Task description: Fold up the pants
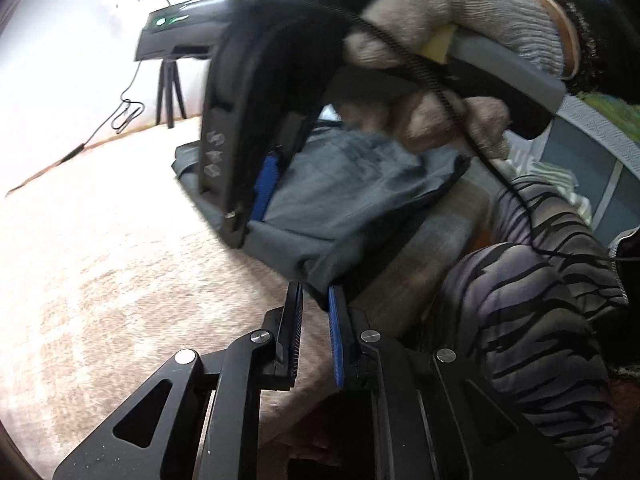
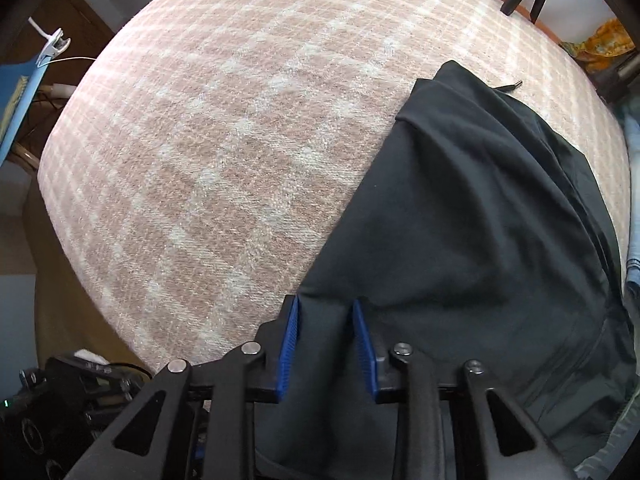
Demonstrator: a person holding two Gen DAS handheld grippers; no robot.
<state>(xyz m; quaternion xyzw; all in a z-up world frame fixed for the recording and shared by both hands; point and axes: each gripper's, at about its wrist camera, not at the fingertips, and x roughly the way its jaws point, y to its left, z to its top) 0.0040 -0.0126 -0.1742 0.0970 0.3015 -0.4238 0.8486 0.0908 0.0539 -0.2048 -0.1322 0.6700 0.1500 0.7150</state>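
Dark grey pants (image 1: 352, 184) lie folded on a pink checked blanket (image 1: 120, 260). My left gripper (image 1: 315, 288) is at their near corner, and its narrow jaws pinch the bunched cloth at the tips. A gloved hand (image 1: 460, 4) holds my right gripper (image 1: 248, 224) pointing straight down onto the far left edge of the pants. In the right wrist view the pants (image 2: 480, 220) spread to the right. A ridge of their cloth fills the space between the blue pads of my right gripper (image 2: 326, 302), which is shut on it.
The blanket (image 2: 200, 140) stretches wide to the left of the pants. A black device on a tripod (image 1: 176, 36) stands at the far edge with a cable (image 1: 128, 116) hanging from it. The person's knee in striped trousers (image 1: 540, 300) is close on the right. An orange cloth (image 2: 600, 44) lies beyond the bed.
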